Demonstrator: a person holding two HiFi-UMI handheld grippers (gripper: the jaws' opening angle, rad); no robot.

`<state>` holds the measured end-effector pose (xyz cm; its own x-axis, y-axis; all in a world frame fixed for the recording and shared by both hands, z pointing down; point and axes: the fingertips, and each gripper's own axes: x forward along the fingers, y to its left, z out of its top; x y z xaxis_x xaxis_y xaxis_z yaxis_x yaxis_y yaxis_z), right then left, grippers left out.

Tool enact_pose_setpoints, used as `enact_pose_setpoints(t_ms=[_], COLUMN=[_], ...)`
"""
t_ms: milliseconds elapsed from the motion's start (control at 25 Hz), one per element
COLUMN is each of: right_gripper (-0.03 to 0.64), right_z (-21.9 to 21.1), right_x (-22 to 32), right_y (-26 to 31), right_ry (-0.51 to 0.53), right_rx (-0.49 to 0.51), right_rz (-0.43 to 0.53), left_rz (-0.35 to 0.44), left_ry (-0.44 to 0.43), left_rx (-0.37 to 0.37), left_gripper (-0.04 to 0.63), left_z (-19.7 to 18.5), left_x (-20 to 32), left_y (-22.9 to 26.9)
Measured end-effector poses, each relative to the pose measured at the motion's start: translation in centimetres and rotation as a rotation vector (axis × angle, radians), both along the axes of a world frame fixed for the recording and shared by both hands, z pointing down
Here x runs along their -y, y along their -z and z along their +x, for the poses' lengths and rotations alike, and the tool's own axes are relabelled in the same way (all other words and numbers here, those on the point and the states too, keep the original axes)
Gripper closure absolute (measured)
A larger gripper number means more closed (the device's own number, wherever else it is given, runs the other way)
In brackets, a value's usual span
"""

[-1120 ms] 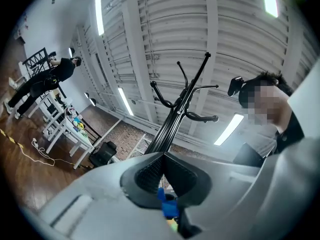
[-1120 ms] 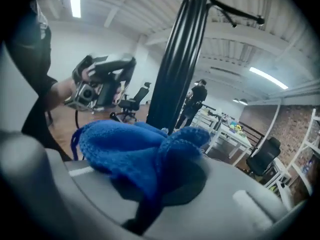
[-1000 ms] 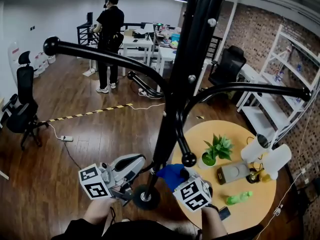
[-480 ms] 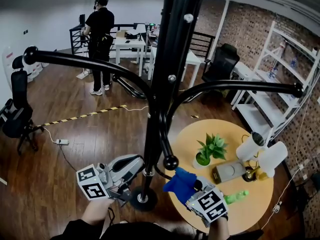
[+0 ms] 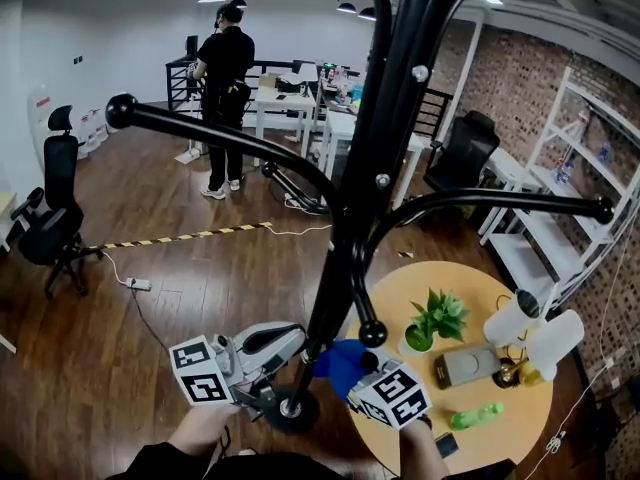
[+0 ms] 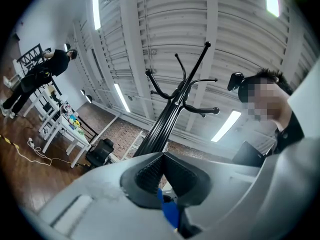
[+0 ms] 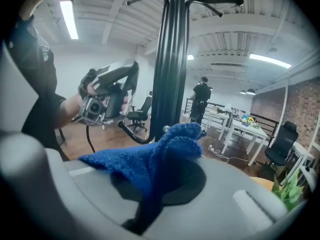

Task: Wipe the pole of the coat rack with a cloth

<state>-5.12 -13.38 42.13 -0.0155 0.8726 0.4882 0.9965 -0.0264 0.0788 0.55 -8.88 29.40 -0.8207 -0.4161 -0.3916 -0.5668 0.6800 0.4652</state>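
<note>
Looking down in the head view, the coat rack's black pole stood on its round base beside a yellow round table. The right gripper held a blue cloth low down at the pole, touching it or just beside it; contact was unclear. The left gripper sat close at the pole's other side. In the left gripper view, the jaws were pressed together on nothing, with the pole just beyond them. In the right gripper view, the jaws were clamped on the knitted cloth, its tip near the pole.
</note>
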Motion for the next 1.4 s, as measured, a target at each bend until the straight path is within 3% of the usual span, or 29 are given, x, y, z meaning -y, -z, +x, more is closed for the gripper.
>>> enact_pose_setpoints(t_ms=[200,400,600,880,1160,1400], right_gripper=[0.597,0.597,0.597,0.597,0.597,0.597], right_z=[-0.5,-1.0,-1.5,-1.5,-1.0,0.6], right_x=[-0.9,-0.6,-0.3,1.5,7.8,14.8], right_y=[5.0,16.2,25.6,35.2,39.5,43.9], right_ry=[-0.073,-0.099,-0.084,-0.057,-0.102,-0.123], right_rx=[-0.050,-0.117,-0.128,-0.103,-0.045,0.119], right_rz=[-0.188,-0.546,-0.805,-1.027,-1.209,-1.332], left_rz=[-0.016,-0.035,-0.058,-0.090,-0.098,-0.088], left_ry=[0.028,0.050,0.050,0.046,0.028,-0.004], left_rx=[0.015,0.028,0.034,0.047,0.071,0.087], left_gripper=[0.594,0.594,0.594,0.594,0.594,0.594], left_z=[1.2,1.9,2.2,2.9,2.1,0.8], left_x=[-0.6,-1.0,-0.8,-0.5,-0.9,0.4], left_y=[0.7,1.2,1.8,2.7,3.0,3.1])
